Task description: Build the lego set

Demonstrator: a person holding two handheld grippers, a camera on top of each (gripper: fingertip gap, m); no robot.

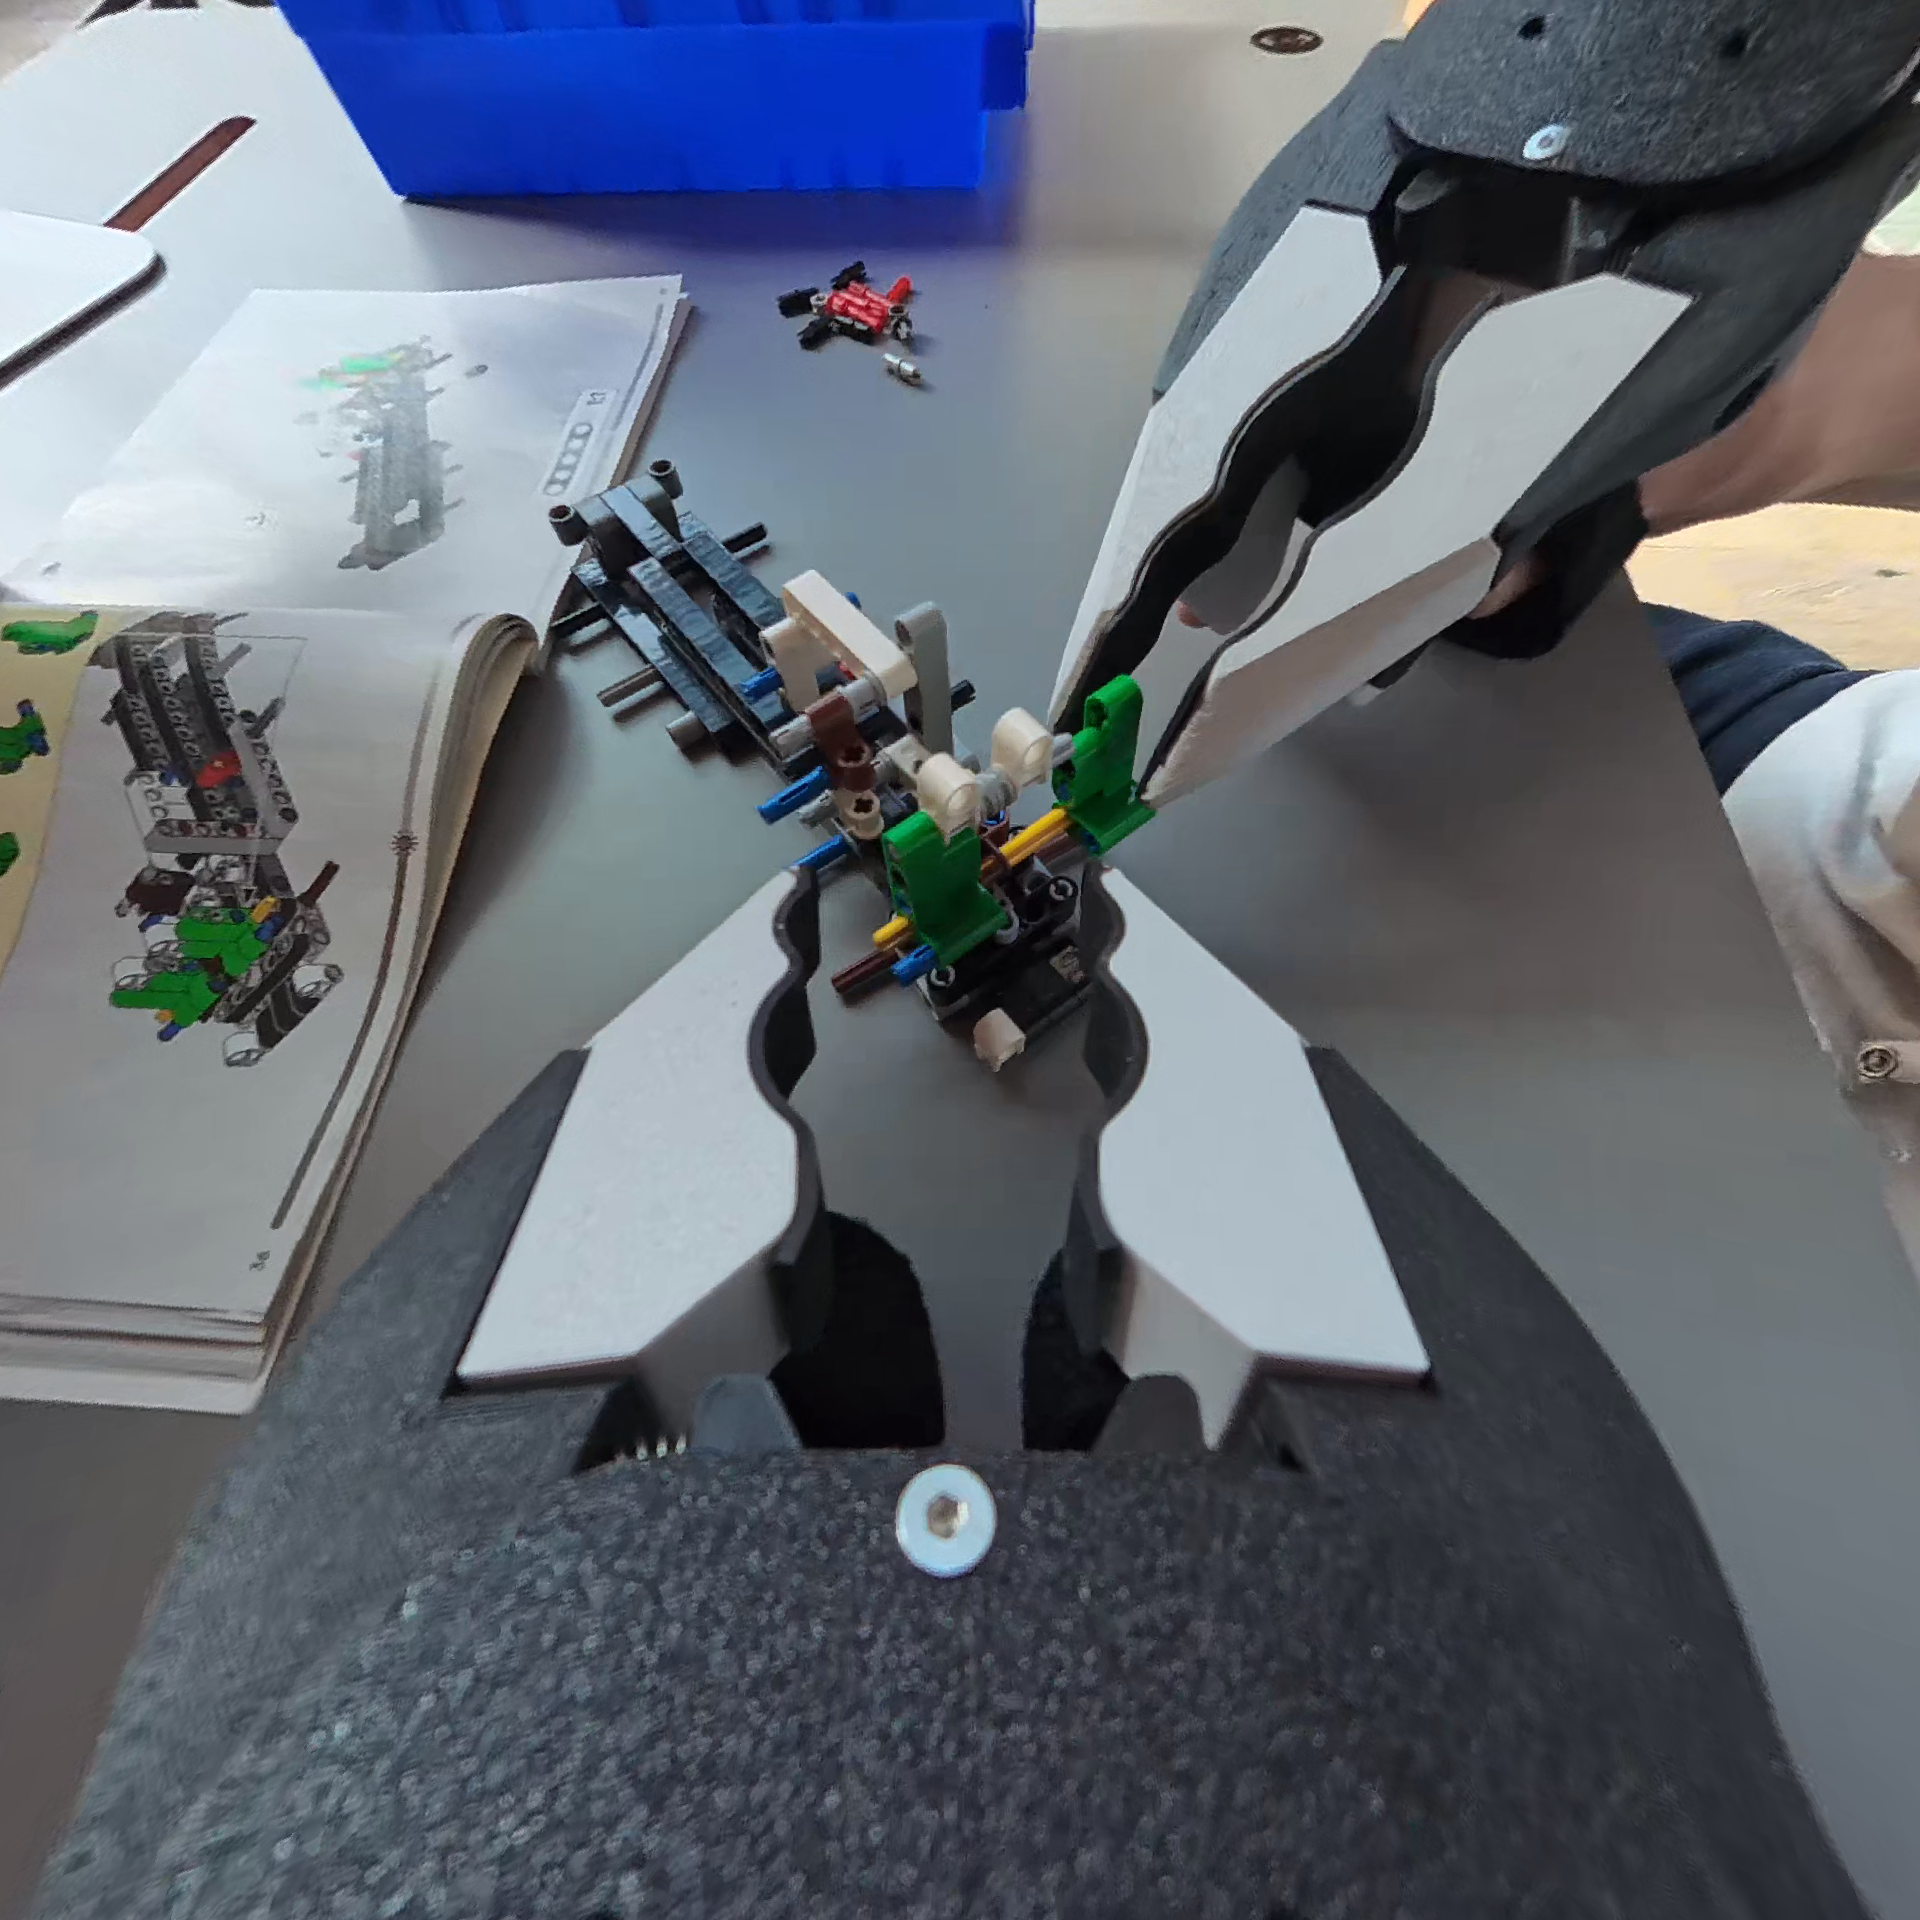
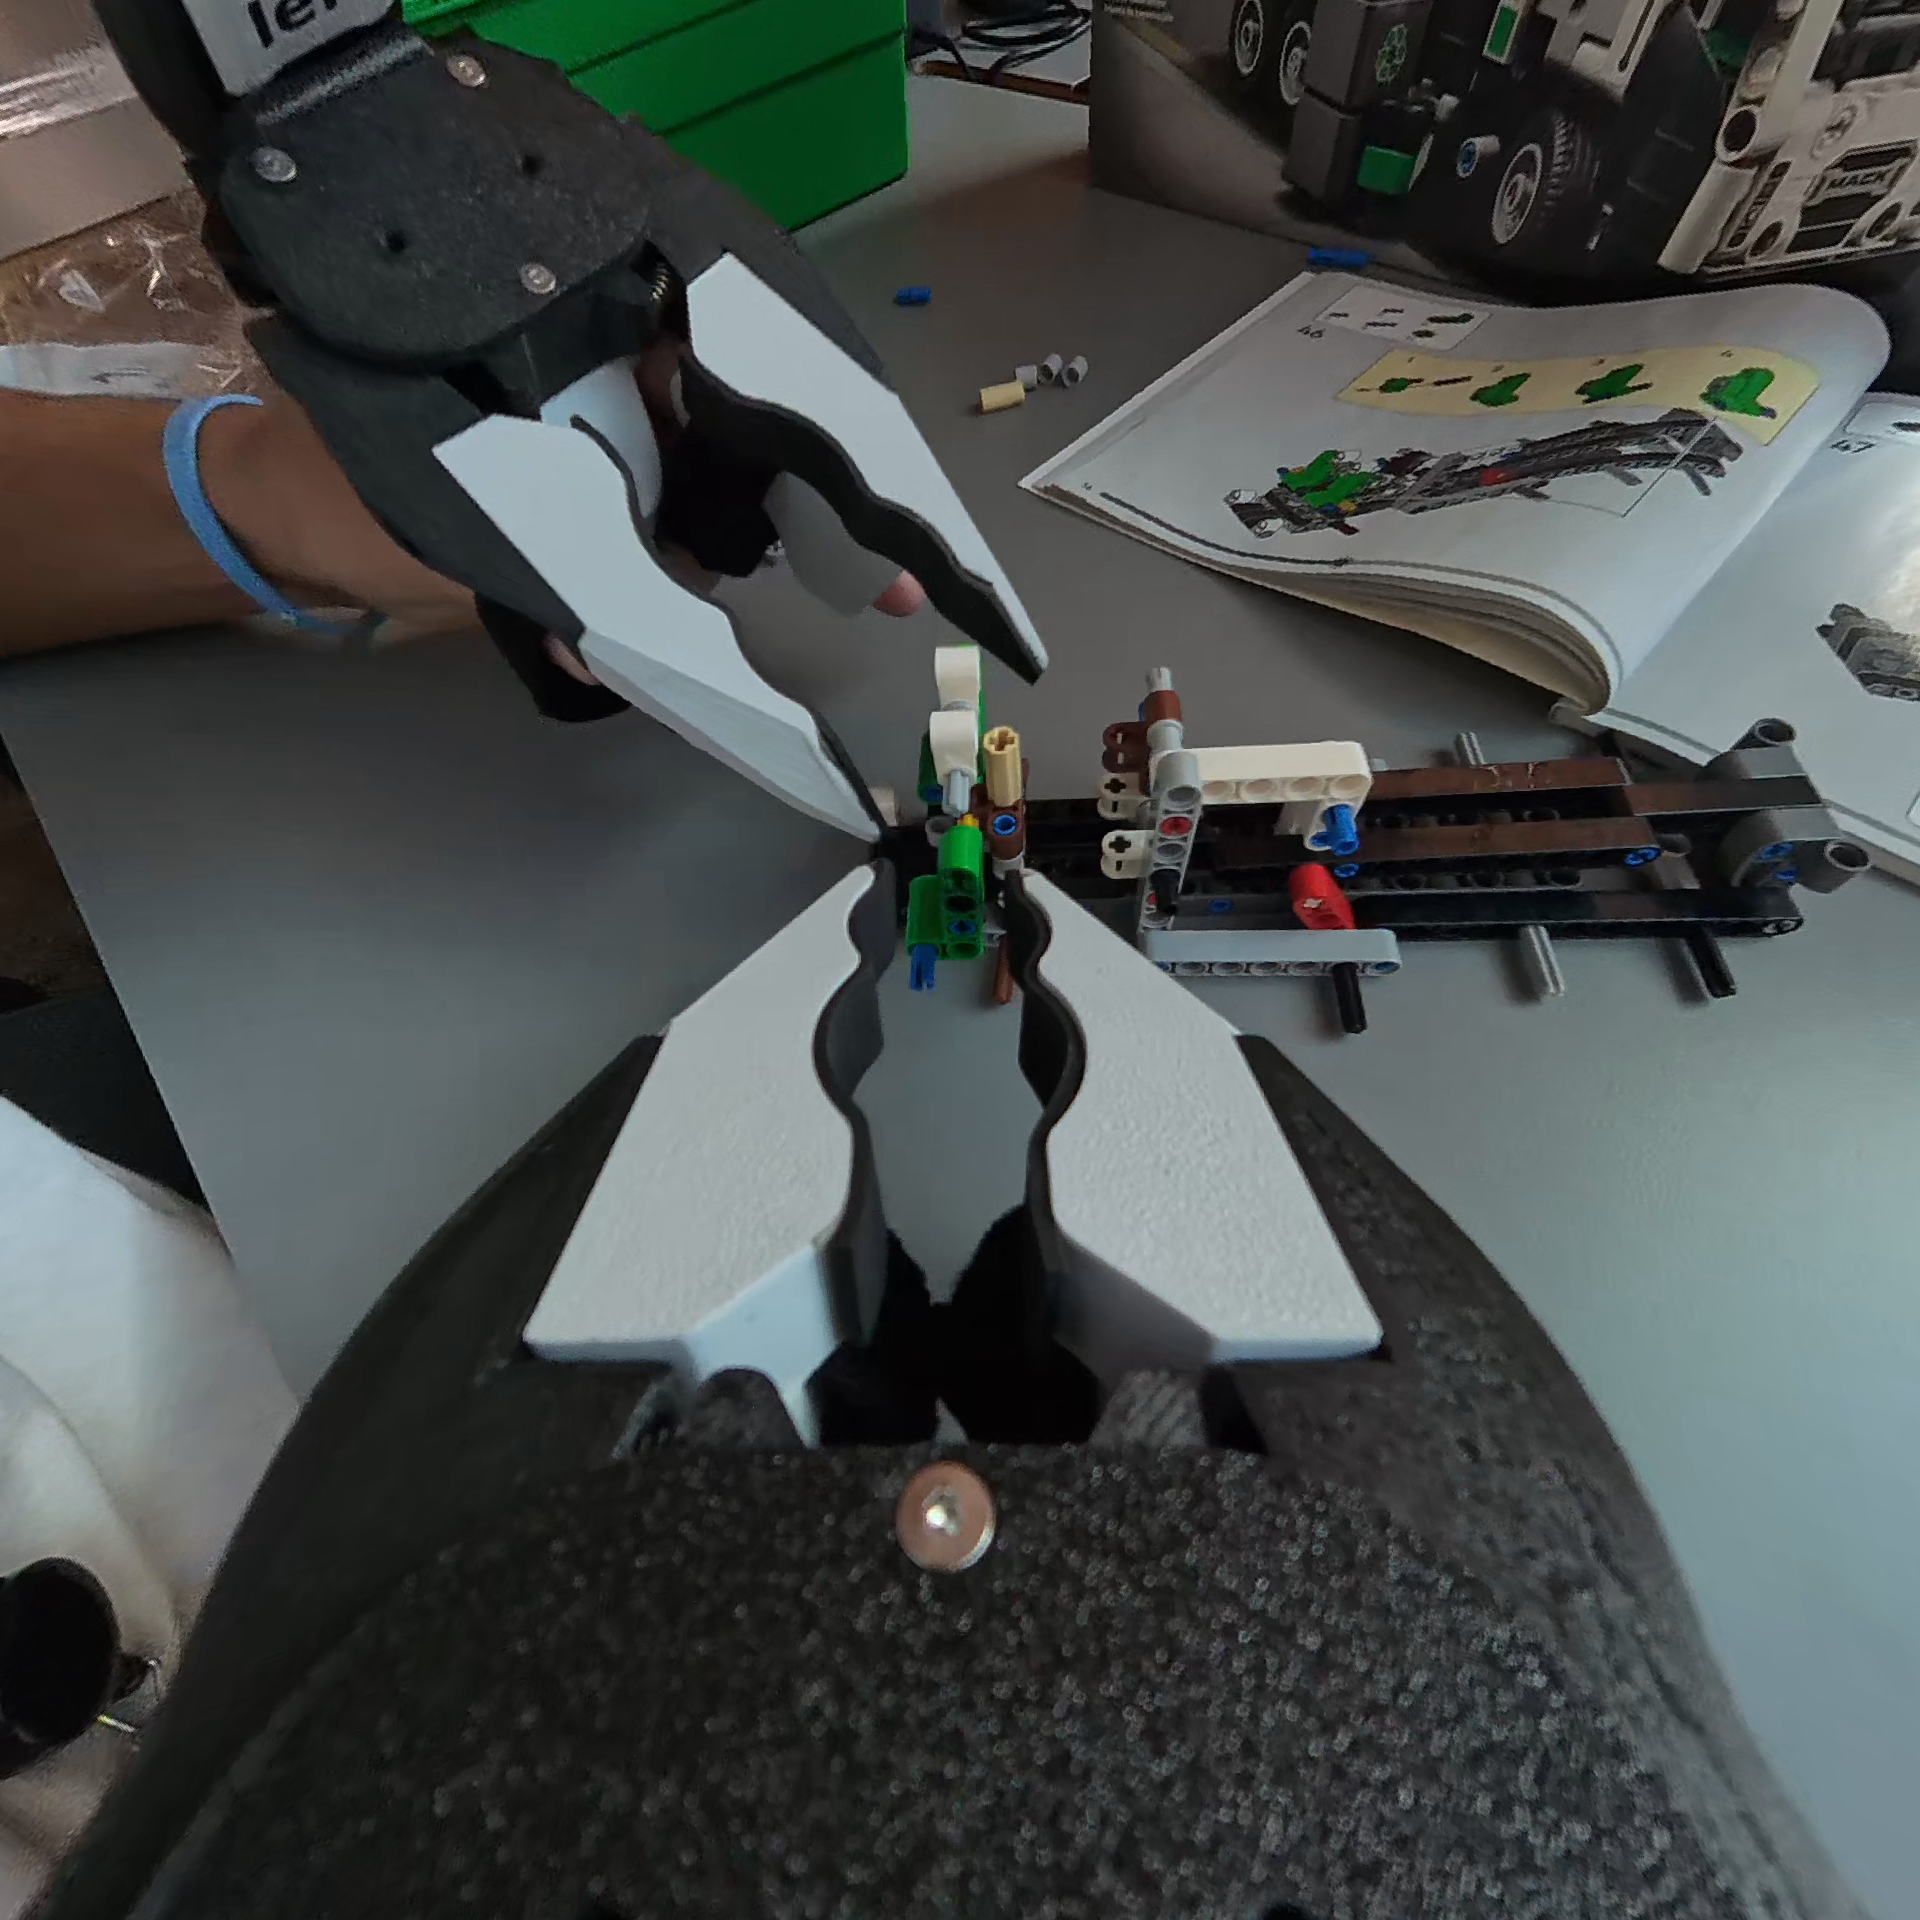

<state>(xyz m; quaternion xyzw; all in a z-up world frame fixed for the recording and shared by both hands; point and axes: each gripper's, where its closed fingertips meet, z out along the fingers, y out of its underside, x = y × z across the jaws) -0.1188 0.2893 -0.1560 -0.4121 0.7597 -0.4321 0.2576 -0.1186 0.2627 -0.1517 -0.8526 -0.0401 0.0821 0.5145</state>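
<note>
Your right tool [image 1: 1101,774] pinches the green bracket [image 1: 1103,764] onto the chassis [image 1: 727,644]; your left tool [image 1: 951,904], spread, flanks its near end. Judged next: press home squarely.

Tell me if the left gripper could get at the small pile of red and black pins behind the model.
Probably not directly: the lego model lies between the left gripper and the pins; it would have to lift over.

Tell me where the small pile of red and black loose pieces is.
In the left wrist view, the small pile of red and black pieces lies on the grey table, just below the blue bin and right of the open instruction booklet.
</note>
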